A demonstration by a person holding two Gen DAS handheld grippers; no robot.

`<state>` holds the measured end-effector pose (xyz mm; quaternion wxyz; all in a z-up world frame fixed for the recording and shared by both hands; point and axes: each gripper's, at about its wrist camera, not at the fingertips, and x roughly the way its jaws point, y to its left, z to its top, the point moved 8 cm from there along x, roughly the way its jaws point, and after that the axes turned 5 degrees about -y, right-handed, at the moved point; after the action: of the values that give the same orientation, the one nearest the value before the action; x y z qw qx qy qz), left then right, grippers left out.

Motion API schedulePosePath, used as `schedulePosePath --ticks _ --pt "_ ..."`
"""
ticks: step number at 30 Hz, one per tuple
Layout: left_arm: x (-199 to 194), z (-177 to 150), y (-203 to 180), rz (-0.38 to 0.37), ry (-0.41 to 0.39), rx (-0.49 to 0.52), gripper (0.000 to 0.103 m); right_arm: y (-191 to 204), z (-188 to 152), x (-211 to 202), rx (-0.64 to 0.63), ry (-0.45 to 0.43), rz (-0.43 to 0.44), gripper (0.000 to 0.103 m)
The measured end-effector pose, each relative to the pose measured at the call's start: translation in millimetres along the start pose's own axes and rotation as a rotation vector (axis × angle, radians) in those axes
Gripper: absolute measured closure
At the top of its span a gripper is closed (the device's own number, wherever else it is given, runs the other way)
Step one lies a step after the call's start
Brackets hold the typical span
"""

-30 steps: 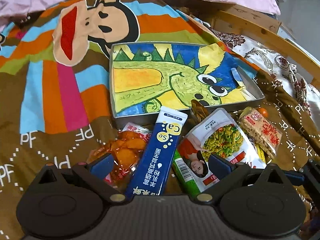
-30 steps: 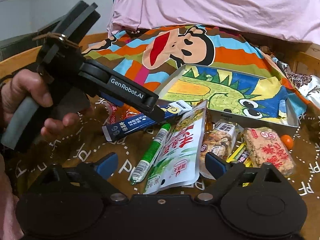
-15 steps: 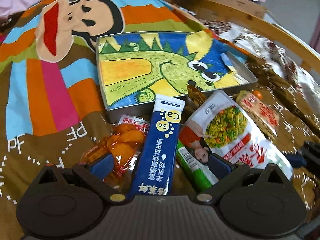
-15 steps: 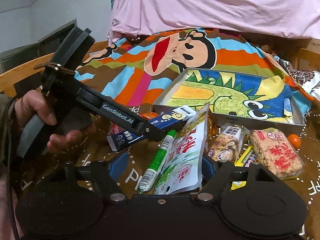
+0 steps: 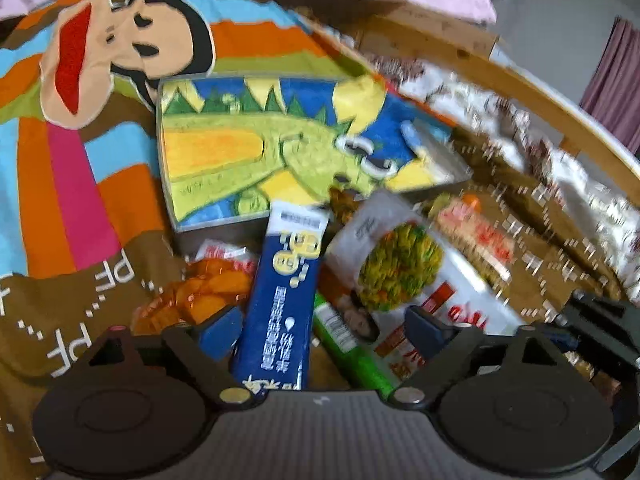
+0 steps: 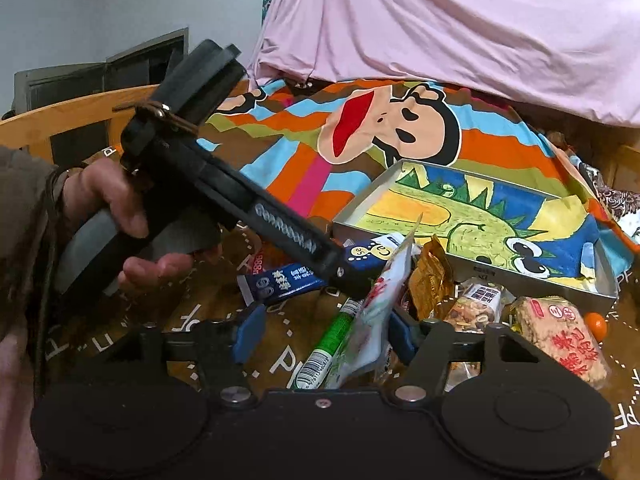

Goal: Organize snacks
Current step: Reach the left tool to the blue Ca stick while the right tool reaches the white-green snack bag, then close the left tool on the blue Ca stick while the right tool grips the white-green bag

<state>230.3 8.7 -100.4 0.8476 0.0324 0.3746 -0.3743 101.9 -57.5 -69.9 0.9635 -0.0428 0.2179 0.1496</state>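
Between the blue pads of the left gripper (image 5: 320, 330) a long dark-blue foil sachet (image 5: 284, 300) is seen, long axis running fwd toward the shallow metal tray w/ dinosaur drawing (image 5: 216, 226). Jaws closing, pads not yet pressing. Right gripper (image 6: 326, 336), jaws closing, straddles white pouch (image 6: 376, 320) and green stick (image 6: 328, 344).

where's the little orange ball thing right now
In the right wrist view the small orange ball sits far right on the brown cloth, beside the red-lettered rice cracker pack and just below the tin tray's near corner.

One tray (image 6: 472, 270) is lying on one blanket (image 6: 280, 152). Beside it, roughly nine snack packets are sitting, among them one blue sachet (image 5: 280, 304), one green stick (image 6: 330, 340) and one white pouch (image 5: 404, 280).
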Motion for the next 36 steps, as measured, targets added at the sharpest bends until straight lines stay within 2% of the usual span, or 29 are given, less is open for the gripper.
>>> schedulePosePath --ticks 1,4,6,8,11,15,18,22,26,29,30,36 --pt "0 -1 0 0.002 -0.001 0.004 0.016 -1 0 2 0.007 0.003 -0.008 0.042" --pt "-1 -1 3 0.002 -0.004 -0.009 0.021 -9 -2 9 0.054 0.024 -0.023 0.057" --pt "-1 -2 4 0.01 0.003 -0.005 0.028 -15 -5 15 0.088 0.045 -0.034 0.066" --pt "1 -5 4 0.035 0.026 0.02 0.041 -20 -8 21 0.109 0.058 -0.056 0.071" --pt "4 -10 3 0.075 0.058 0.078 0.047 -23 -9 28 0.091 0.056 -0.096 0.082" --pt "9 -9 0 0.105 0.059 0.093 0.046 -24 -9 38 0.066 0.05 -0.129 0.083" --pt "13 -5 1 0.135 0.058 0.067 0.049 -20 -9 40 0.012 0.043 -0.149 0.083" --pt "15 -1 4 0.192 0.056 0.015 0.06 -11 -9 40 -0.084 0.047 -0.173 0.083" --pt "13 -2 4 0.217 0.059 0.018 0.064 1 -9 35 -0.198 0.037 -0.187 0.084" --pt "9 -3 5 0.225 0.057 0.01 0.066 12 -9 29 -0.325 0.011 -0.211 0.088" --pt "7 -3 5 0.228 0.056 -0.001 0.066 15 -10 26 -0.375 0.0 -0.224 0.092" --pt "-4 -2 5 0.244 0.042 -0.05 0.067 29 -14 15 -0.622 -0.063 -0.288 0.093"
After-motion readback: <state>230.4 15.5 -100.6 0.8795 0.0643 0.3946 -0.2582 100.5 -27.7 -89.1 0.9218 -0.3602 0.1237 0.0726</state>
